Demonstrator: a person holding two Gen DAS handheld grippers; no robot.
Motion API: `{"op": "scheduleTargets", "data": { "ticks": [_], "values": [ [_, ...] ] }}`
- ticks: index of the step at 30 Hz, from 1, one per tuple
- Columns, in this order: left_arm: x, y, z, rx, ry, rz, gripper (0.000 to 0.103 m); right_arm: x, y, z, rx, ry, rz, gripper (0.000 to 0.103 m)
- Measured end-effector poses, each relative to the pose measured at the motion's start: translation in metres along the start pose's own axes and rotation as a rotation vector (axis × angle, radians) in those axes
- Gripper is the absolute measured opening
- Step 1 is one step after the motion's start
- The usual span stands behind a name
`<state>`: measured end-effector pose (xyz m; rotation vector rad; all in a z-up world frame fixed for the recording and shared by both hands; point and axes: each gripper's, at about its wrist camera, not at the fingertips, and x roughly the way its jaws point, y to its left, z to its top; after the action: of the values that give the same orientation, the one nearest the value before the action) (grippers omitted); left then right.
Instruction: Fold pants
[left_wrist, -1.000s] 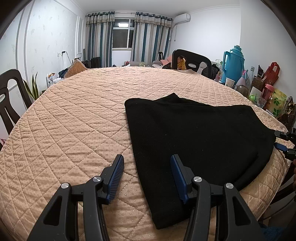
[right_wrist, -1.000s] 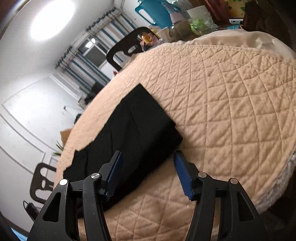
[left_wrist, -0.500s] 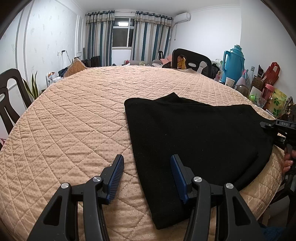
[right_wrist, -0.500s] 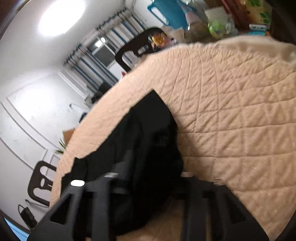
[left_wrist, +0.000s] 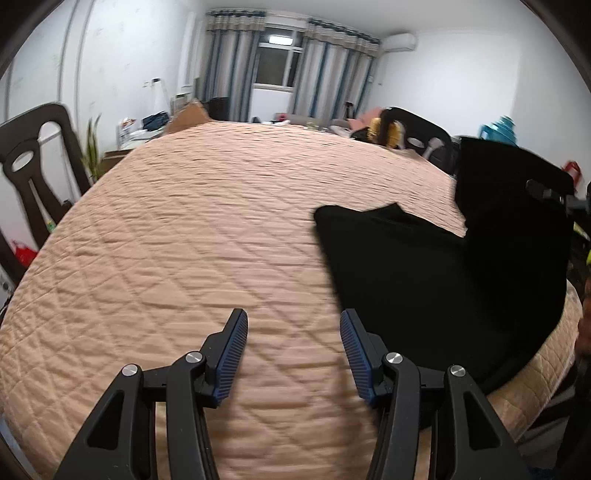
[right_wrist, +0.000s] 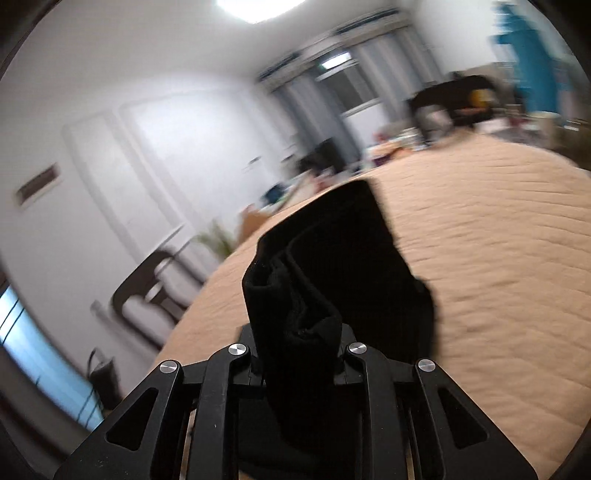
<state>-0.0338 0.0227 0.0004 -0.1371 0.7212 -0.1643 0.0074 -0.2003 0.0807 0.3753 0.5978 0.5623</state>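
The black pants (left_wrist: 424, 280) lie folded on the right side of the round table with the quilted tan cover (left_wrist: 207, 229). Their right end is lifted off the table. My right gripper (right_wrist: 299, 354) is shut on that bunched end of the pants (right_wrist: 332, 266) and holds it up; it also shows at the right edge of the left wrist view (left_wrist: 554, 194). My left gripper (left_wrist: 293, 354) is open and empty, low over the cover just left of the pants' near edge.
Dark chairs stand at the left (left_wrist: 33, 173) and at the far side (left_wrist: 413, 129). A teal thermos (left_wrist: 498, 127) and clutter sit beyond the table at the right. Curtains and a window (left_wrist: 277, 70) are at the back.
My right gripper closed on the pants' right end and lifted it off the table. My left gripper shifted left, off the pants' near edge onto bare cover.
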Motion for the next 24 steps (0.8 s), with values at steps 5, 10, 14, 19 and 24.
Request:
{"op": "scheduleTargets", "data": {
  "ticks": [5, 10, 14, 19, 24],
  "values": [
    [-0.003, 0.014, -0.002, -0.026, -0.005, 0.004, 0.055, 0.081, 0.033, -0.048, -0.104, 0.247, 0.076, 0.021],
    [-0.001, 0.014, -0.003, -0.019, -0.01, 0.009, 0.055, 0.084, 0.037, -0.051, -0.137, 0.24, 0.055, 0.021],
    [-0.002, 0.014, -0.003, -0.026, -0.012, 0.008, 0.055, 0.083, 0.057, -0.052, -0.189, 0.213, 0.047, 0.021],
    [-0.005, 0.017, -0.003, -0.032, -0.007, 0.007, 0.055, 0.101, 0.06, -0.071, -0.234, 0.26, 0.044, 0.028],
    [-0.008, 0.023, -0.002, -0.05, -0.008, 0.012, 0.055, 0.087, 0.068, -0.068, -0.245, 0.291, 0.106, 0.048]
  ]
}}
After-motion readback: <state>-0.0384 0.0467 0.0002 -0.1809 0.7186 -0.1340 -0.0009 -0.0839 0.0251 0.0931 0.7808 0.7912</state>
